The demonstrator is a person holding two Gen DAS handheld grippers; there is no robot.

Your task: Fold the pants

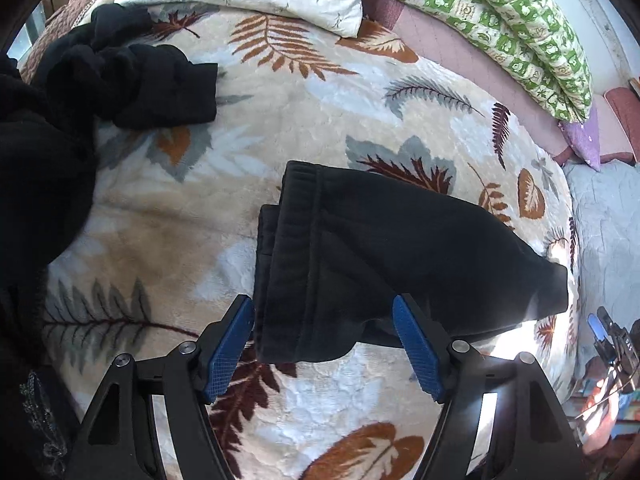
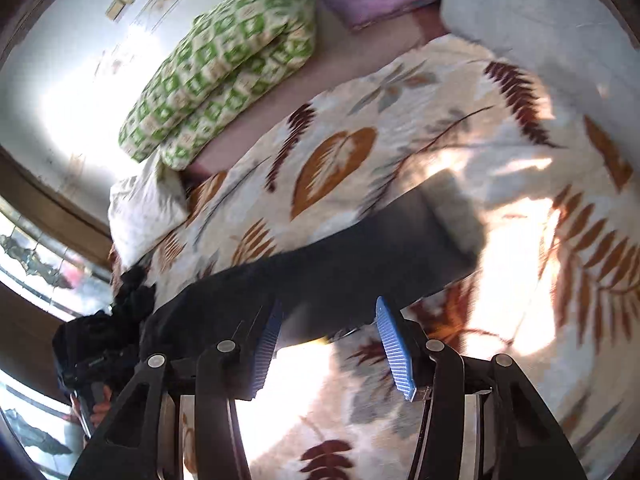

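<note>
my leaf-print blanket (image 1: 280, 128) covers the bed, folded black pants (image 1: 380, 252) lying mid-blanket. a loose dark clothes heap (image 1: 132, 76) sits well apart, green pillows (image 1: 508, 28) beyond. my left gripper (image 1: 324, 344) and right gripper (image 2: 328, 344) hover apart, holding nothing.

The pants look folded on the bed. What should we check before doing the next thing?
1. Left gripper let go: ok, jaws open, nothing pinched.
2. Right gripper let go: ok, jaws open, nothing between them.
3. Pants folded into a bundle: ok, layers stacked, waistband edge on the left in the left view.
4. Pants lying fully on the blanket: ok, blanket shows all around them.
5. Fold neat at the far end: cannot tell, the right view is blurred.
6. Other black clothes sorted: not ok, heaped at the upper left.
</note>
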